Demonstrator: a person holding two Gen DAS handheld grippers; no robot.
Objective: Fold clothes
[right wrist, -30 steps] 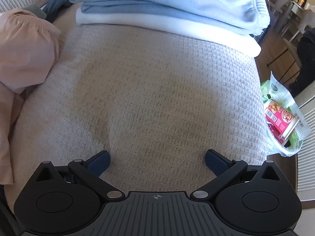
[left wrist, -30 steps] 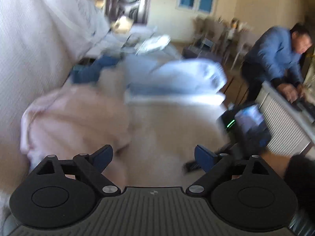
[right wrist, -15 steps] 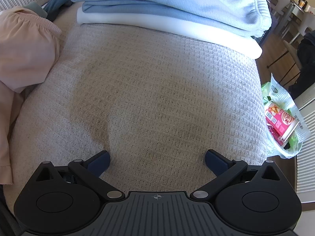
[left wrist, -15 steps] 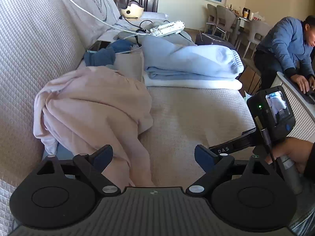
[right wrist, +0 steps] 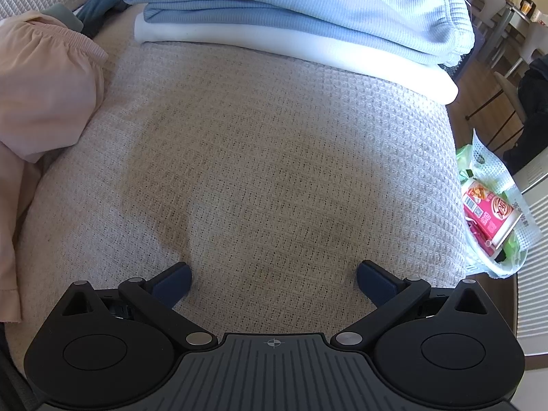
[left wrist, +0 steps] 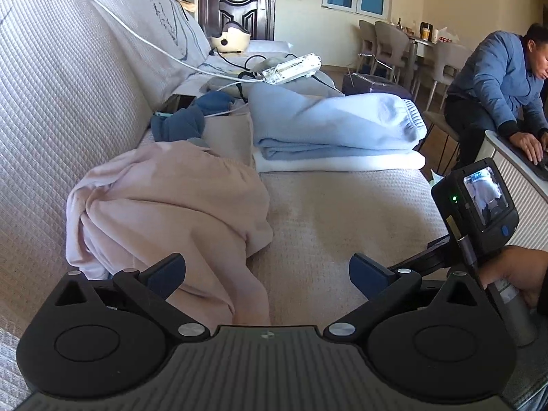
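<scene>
Sofa cushion (right wrist: 274, 157) lies bare as folding space; the crumpled pink garment (left wrist: 164, 212) waits at 10 o'clock. Left gripper (left wrist: 267, 270) is opening, empty; right gripper (right wrist: 274, 281) gapes, empty.

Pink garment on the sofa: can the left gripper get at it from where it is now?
Probably yes. The pink garment lies crumpled just ahead of the left gripper, whose jaws are opening with nothing between them, and nothing lies on top of it.

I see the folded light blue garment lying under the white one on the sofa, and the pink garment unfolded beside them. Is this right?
Not quite: the light blue garment lies on top of the white one, as the right wrist view shows. The pink garment is indeed unfolded beside them on the sofa.
</scene>
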